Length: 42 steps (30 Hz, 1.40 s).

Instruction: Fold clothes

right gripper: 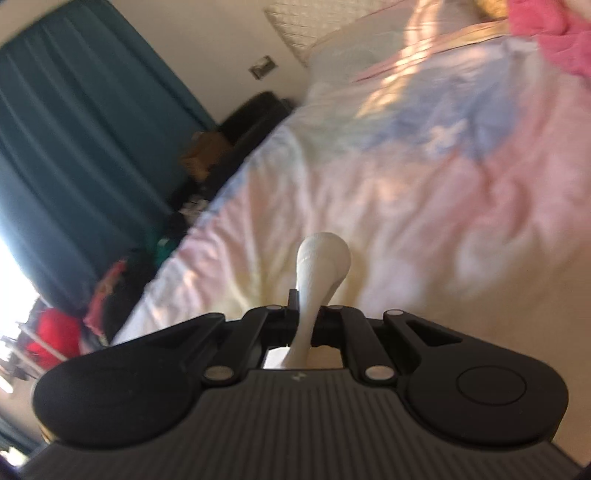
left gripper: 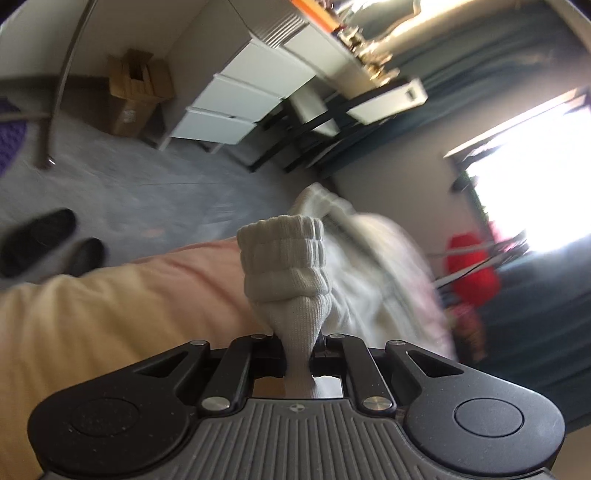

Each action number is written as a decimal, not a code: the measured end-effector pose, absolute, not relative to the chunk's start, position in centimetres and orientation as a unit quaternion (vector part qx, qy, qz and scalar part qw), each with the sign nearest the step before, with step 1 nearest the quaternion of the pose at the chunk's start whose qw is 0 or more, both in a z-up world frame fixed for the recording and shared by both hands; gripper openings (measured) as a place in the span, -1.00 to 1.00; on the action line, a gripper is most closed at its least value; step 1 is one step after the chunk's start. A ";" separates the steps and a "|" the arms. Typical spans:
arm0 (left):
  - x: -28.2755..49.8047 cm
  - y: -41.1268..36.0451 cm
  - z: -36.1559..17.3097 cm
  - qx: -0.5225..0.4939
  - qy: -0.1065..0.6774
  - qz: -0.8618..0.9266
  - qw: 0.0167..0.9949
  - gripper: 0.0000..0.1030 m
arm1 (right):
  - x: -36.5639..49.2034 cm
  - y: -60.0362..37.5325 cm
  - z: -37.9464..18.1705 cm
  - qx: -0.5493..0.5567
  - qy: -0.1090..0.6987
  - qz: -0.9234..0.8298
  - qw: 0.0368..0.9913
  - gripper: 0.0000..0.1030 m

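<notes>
My left gripper [left gripper: 297, 349] is shut on a white ribbed sock [left gripper: 286, 266]; its bunched cuff sticks up past the jaws. A pale garment [left gripper: 373, 266] lies blurred on the bed behind it. My right gripper [right gripper: 308, 321] is shut on white sock fabric [right gripper: 321, 258], whose rounded end stands above the jaws. Both are held over a bed with a pastel pink, yellow and blue cover [right gripper: 424, 192]. I cannot tell whether both grippers hold the same sock.
In the left wrist view, a grey carpet [left gripper: 147, 177], black shoes [left gripper: 40, 240], a cardboard box [left gripper: 136, 96], white drawers [left gripper: 240, 99] and a bright window [left gripper: 535, 177]. In the right wrist view, teal curtains [right gripper: 81, 140], a pink cloth [right gripper: 554, 33] and a red object [right gripper: 51, 336].
</notes>
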<state>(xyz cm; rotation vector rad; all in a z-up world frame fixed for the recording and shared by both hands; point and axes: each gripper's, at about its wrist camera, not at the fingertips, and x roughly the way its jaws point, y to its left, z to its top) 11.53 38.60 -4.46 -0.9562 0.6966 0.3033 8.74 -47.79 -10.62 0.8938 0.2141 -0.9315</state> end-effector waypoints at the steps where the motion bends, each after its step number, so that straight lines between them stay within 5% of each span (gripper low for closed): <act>1: 11.6 38.2 -5.0 -0.433 0.338 0.148 0.822 -0.78 | 8.4 -47.8 -11.0 0.424 0.111 -0.445 0.781 -0.90; 8: 11.3 34.6 -5.2 -0.301 0.355 0.160 0.870 -0.42 | 7.1 -47.1 -12.2 0.464 0.153 -0.479 0.730 -0.86; 11: 10.9 32.4 -4.2 -0.233 0.356 0.173 0.888 0.15 | 7.7 -46.6 -11.2 0.437 0.179 -0.473 0.743 -0.73; 13: 10.8 31.1 -3.8 -0.178 0.345 0.180 0.904 0.42 | 7.5 -46.0 -10.4 0.426 0.185 -0.471 0.750 -0.35; 14: 10.6 30.2 -3.4 -0.153 0.337 0.181 0.911 0.47 | 7.2 -45.7 -9.9 0.428 0.179 -0.466 0.753 0.10; 16: 10.3 28.1 -2.7 -0.109 0.320 0.171 0.925 0.58 | 6.5 -44.7 -8.8 0.436 0.162 -0.441 0.767 0.46; 28: 17.7 11.6 -1.0 -0.073 0.297 -0.009 0.952 0.70 | 8.4 -32.4 -3.5 0.284 0.135 -0.251 0.916 0.47; 34: 25.7 1.7 -3.9 -0.167 0.310 -0.109 0.929 0.70 | 11.2 -31.1 -4.9 0.284 0.167 -0.201 0.923 0.46; 42: 36.8 -11.3 -9.0 -0.154 0.348 -0.097 0.920 0.70 | 15.0 -31.8 -7.7 0.289 0.175 -0.216 0.916 0.46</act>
